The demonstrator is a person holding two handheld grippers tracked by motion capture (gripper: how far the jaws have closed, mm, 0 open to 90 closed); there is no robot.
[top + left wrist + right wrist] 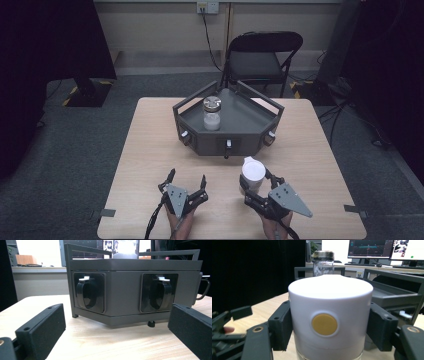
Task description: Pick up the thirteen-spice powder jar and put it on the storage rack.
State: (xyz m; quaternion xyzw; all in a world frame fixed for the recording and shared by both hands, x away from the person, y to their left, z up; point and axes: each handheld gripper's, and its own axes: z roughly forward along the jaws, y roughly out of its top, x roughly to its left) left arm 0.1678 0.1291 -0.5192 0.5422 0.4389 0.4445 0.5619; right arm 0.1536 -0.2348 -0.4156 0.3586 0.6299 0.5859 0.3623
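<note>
The right claw (256,186) squeezes the white round plastic jar (253,173), held just in front of the dark grey tray (250,117) on the wooden bench (145,150). The left claw (187,184) rests open. The smooth jar could slip out, or bump the tray's rail going in

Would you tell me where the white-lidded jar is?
In the high view, the white-lidded jar sits clamped in the right hand-held gripper, just before the grey tray.

All three views face the grey tray (227,137).
</note>
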